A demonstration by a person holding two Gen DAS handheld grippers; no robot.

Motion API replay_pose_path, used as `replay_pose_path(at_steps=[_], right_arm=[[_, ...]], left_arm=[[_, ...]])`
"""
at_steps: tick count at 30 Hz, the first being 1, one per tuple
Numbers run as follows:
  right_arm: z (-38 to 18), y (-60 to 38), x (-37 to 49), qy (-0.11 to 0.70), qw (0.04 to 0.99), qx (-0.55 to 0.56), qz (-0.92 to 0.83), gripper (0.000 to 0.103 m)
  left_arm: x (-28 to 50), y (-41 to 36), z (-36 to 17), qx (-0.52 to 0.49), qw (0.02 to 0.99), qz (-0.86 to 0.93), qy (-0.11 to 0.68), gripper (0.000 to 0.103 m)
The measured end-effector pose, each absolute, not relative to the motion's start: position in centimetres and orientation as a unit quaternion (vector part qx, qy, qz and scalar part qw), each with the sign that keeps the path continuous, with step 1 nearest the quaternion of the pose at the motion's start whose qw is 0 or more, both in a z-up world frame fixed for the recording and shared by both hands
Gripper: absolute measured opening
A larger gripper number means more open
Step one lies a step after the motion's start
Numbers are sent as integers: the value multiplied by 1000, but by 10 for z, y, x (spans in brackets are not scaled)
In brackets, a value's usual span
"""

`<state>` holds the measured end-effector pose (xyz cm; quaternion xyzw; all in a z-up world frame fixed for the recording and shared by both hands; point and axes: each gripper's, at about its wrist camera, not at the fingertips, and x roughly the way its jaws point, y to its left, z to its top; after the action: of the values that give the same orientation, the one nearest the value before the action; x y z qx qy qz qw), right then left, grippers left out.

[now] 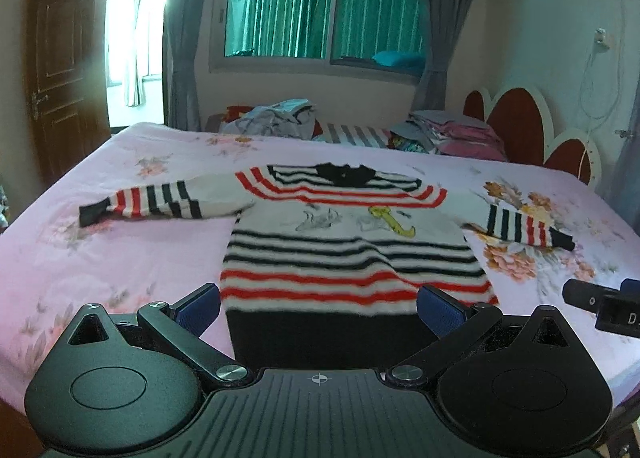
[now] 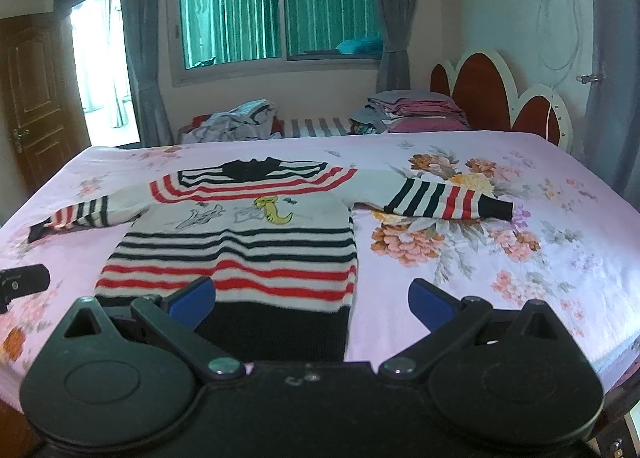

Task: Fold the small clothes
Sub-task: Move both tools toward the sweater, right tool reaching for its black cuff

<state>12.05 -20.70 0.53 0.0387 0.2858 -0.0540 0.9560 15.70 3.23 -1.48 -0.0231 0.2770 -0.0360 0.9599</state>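
Spread flat, front up, on a pink floral bedsheet (image 1: pixel 160 258): a small striped sweater (image 1: pixel 352 258) in white, red and black, dark hem nearest the cameras, dark collar toward the far window (image 1: pixel 324 13), long axis running from near edge to far edge, sleeves stretched out to left and right. At lower left, left gripper (image 1: pixel 318 306) with blue-padded fingers spread wide, empty, straddling the hem without touching. Further right, right gripper (image 2: pixel 312 300) likewise spread wide and empty, over the hem's right corner; behind, heaped clothes (image 2: pixel 236 121) and stacked folded clothes (image 2: pixel 416 109).
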Motion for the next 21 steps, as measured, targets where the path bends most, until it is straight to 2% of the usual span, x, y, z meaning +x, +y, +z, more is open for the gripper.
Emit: replay_pose_path(at_steps=[12, 21], right_arm=[[5, -210, 177, 290, 950, 38, -107, 103], [-12, -252, 218, 306, 943, 44, -124, 103]], left_arm=[[241, 18, -17, -6, 953, -99, 288, 103], [286, -14, -34, -12, 938, -136, 320, 103]])
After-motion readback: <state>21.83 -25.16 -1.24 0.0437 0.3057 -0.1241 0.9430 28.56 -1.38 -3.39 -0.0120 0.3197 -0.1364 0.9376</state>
